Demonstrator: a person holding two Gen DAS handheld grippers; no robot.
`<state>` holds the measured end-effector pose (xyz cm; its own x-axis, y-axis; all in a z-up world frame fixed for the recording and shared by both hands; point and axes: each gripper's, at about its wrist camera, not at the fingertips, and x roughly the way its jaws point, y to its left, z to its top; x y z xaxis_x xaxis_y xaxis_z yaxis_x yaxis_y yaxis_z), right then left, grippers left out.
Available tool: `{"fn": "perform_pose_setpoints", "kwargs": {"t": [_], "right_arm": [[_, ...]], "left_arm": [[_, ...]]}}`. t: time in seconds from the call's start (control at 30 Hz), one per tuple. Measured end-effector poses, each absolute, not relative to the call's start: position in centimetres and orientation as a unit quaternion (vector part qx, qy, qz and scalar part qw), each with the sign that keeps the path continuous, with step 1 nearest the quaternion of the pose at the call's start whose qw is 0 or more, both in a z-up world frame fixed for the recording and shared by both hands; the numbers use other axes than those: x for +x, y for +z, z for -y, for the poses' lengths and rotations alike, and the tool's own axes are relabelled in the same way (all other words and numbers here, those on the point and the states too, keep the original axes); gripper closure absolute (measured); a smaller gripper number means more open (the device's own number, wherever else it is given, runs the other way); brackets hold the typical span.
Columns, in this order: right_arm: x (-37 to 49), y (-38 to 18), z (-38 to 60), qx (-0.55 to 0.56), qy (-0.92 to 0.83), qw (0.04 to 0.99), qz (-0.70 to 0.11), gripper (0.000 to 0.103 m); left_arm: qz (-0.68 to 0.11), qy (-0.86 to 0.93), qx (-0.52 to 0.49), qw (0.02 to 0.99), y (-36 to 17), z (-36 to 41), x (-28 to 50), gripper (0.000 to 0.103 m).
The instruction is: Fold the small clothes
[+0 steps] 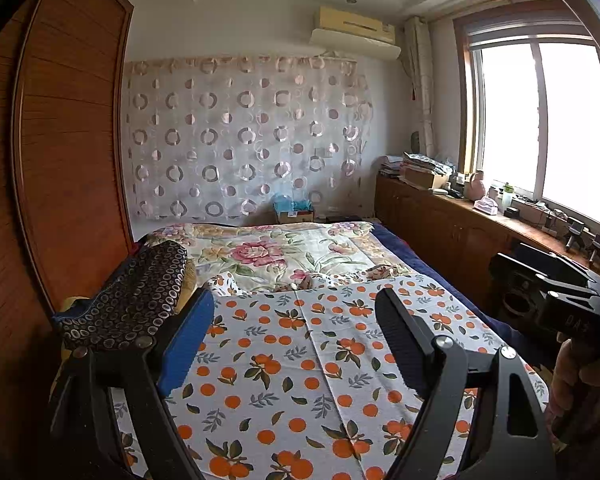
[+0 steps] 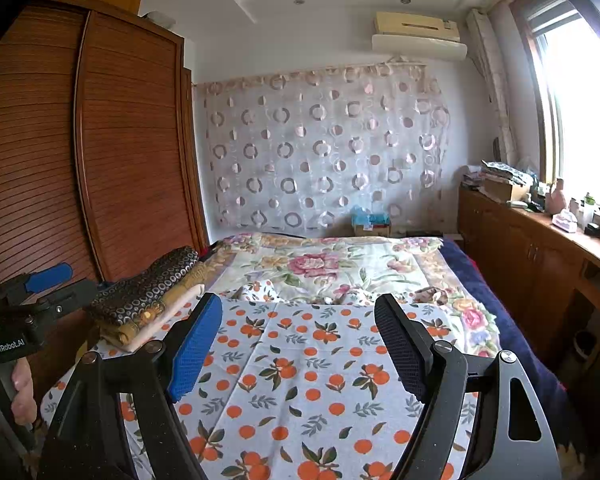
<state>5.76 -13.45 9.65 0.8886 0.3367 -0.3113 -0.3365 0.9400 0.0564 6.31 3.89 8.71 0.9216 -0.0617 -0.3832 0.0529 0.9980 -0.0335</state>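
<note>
The left gripper (image 1: 296, 332) and the right gripper (image 2: 300, 336) both hang above the bed with jaws spread wide, nothing between them. Below lies a white cloth printed with oranges and green leaves (image 2: 300, 380), spread flat over the near end of the bed – a crease runs down its middle. A stack of folded clothes topped by a dark ring-patterned piece (image 2: 148, 292) sits at the left edge, beside the brown louvred wooden wardrobe (image 2: 120, 152).
</note>
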Motion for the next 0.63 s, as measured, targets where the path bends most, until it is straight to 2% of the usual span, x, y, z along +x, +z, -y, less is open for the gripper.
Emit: {"fn": "perform_pose_setpoints", "kwargs": {"t": [0.63], "right_arm": [[6.00, 9.53, 13.49, 0.000, 0.175, 0.971, -0.161, 0.023]], "left_arm": [[-0.195, -0.030, -0.012, 0.980, 8.40, -3.89, 6.33, 0.020]]}}
